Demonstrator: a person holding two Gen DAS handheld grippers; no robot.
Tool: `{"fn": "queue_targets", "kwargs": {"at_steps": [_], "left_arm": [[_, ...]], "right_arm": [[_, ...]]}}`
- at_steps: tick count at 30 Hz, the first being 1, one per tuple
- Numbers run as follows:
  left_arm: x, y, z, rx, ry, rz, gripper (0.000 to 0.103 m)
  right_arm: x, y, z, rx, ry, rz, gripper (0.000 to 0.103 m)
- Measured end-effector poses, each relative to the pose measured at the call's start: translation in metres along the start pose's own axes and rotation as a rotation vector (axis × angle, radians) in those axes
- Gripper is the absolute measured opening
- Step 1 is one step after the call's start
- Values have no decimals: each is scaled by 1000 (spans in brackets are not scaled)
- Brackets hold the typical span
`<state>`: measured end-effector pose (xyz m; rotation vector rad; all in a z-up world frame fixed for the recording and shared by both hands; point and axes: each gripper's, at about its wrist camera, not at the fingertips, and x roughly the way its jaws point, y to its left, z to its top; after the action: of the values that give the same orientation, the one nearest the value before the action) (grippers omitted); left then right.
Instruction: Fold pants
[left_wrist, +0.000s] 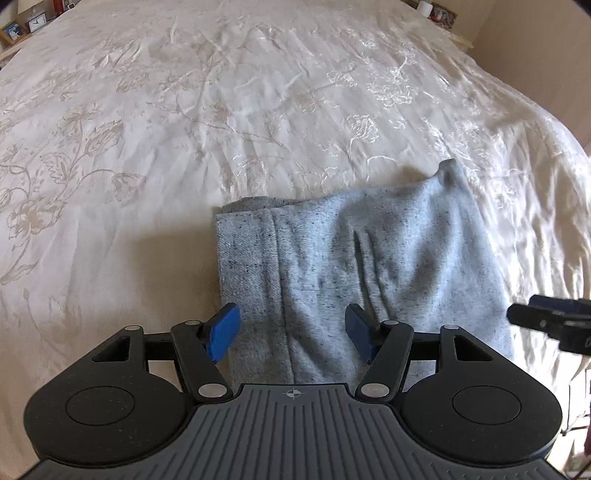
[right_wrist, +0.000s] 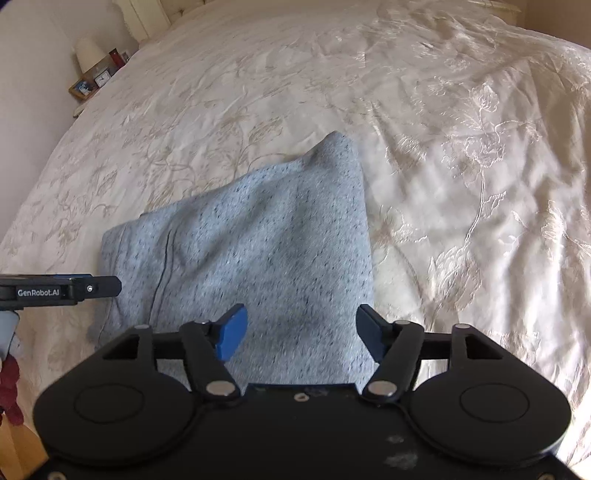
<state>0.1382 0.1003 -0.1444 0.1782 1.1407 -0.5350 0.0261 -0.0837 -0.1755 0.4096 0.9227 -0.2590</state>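
Pants (left_wrist: 354, 266) are lying folded near the bed's (left_wrist: 147, 147) front edge, soft, light and floppy, best pinched at a corner. Left gripper (left_wrist: 291, 332) and right gripper (right_wrist: 301, 332) are hovering spread, holding nothing.

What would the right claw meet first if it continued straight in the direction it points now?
Most likely the pants: the open right claw points down at the folded grey cloth on the bed, with nothing between. How far off the cloth lies is unclear.
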Motion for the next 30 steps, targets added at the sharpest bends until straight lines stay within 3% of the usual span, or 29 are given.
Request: {"fn": "queue_targets", "kwargs": {"at_steps": [5, 11, 13, 15, 23, 30], "left_arm": [[11, 5, -3, 8, 21, -1, 75], [32, 14, -6, -23, 65, -9, 81], [39, 15, -3, -33, 72, -24, 96], [48, 17, 0, -41, 92, -50, 102], [77, 26, 18, -114, 128, -146, 103], [85, 26, 22, -88, 145, -158, 103]], "right_arm": [[14, -12, 8, 29, -1, 19, 94], [44, -24, 19, 18, 40, 43, 102], [58, -27, 24, 15, 71, 58, 103], [70, -30, 28, 17, 92, 74, 103], [115, -36, 45, 36, 148, 174, 103], [140, -36, 60, 52, 161, 243, 103]]}}
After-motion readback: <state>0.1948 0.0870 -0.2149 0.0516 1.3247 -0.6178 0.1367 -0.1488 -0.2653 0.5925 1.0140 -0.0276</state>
